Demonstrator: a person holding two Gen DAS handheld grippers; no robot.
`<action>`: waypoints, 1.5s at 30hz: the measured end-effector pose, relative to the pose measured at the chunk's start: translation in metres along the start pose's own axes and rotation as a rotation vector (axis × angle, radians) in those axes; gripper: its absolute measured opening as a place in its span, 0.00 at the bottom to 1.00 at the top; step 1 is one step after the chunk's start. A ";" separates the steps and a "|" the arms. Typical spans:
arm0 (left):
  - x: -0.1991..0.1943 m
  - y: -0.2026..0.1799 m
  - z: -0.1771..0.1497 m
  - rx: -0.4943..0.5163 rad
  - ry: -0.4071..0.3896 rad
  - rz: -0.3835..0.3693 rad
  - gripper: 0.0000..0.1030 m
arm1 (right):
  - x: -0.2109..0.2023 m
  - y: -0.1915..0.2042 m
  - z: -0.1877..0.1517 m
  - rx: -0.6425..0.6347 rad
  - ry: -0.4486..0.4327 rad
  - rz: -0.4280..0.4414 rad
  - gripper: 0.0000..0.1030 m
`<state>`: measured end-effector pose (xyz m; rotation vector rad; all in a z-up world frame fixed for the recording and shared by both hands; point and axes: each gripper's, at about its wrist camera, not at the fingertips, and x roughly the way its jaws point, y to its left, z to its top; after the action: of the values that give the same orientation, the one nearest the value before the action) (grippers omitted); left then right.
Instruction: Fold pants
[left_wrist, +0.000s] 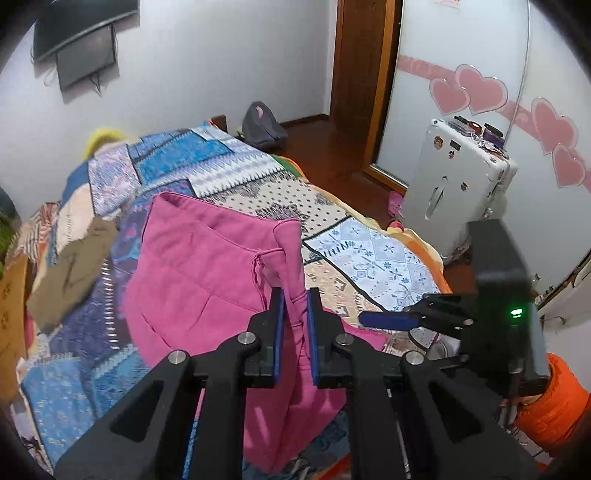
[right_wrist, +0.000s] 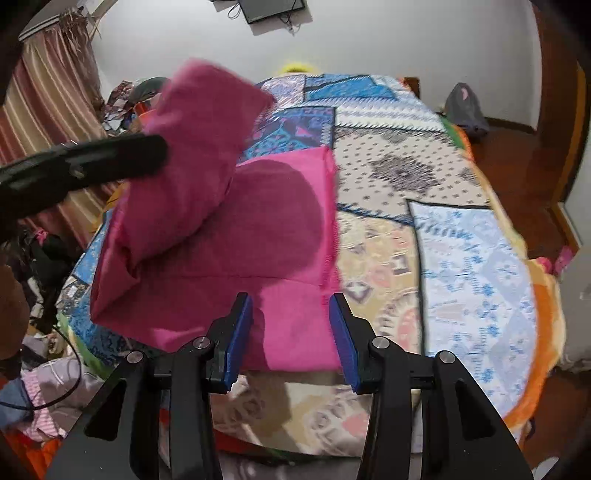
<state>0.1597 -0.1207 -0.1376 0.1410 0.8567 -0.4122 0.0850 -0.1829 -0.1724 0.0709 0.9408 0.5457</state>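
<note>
The fold looks partly made, as far as the views allow a judgement. The soft magenta fleece pants (right_wrist: 258, 229) lie toward the near left part of the patchwork quilt in blues, creams and oranges (right_wrist: 461, 258) that covers the bed. In the right wrist view the lower layer lies mostly flat, with a straight edge on its 3 o'clock side and a near hem close to the quilt's front border. One section is lifted and carried over that flat layer, so at least this fold is not laid down, and any smoothing and further folding appear to remain.

The left gripper (left_wrist: 295, 328) has its blue-padded fingers (left_wrist: 279, 325) clamped on a bunched ridge of the pants (left_wrist: 207, 280), which rises from the pads toward 12 o'clock and spreads out toward 10 o'clock. From the right wrist view this lifted cloth hangs at about 10 o'clock, with the left gripper's dark body beside it.

The right gripper (right_wrist: 291, 332) holds its jaws apart and grips nothing. The flat layer's near edge lies between and just beyond its blue pads (right_wrist: 240, 332), toward 12 o'clock; whether they touch the cloth cannot be told.
</note>
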 end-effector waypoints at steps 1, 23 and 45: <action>0.005 -0.001 -0.001 -0.008 0.008 -0.013 0.10 | -0.001 -0.002 -0.001 0.005 0.000 -0.001 0.38; 0.003 -0.002 -0.005 -0.042 0.054 -0.057 0.44 | -0.028 -0.019 -0.004 0.063 -0.037 -0.037 0.39; 0.046 0.164 -0.015 -0.190 0.137 0.193 0.51 | 0.016 0.016 0.017 0.044 -0.002 -0.001 0.44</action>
<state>0.2428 0.0201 -0.1888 0.0763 1.0028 -0.1401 0.0991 -0.1587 -0.1703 0.1107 0.9511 0.5244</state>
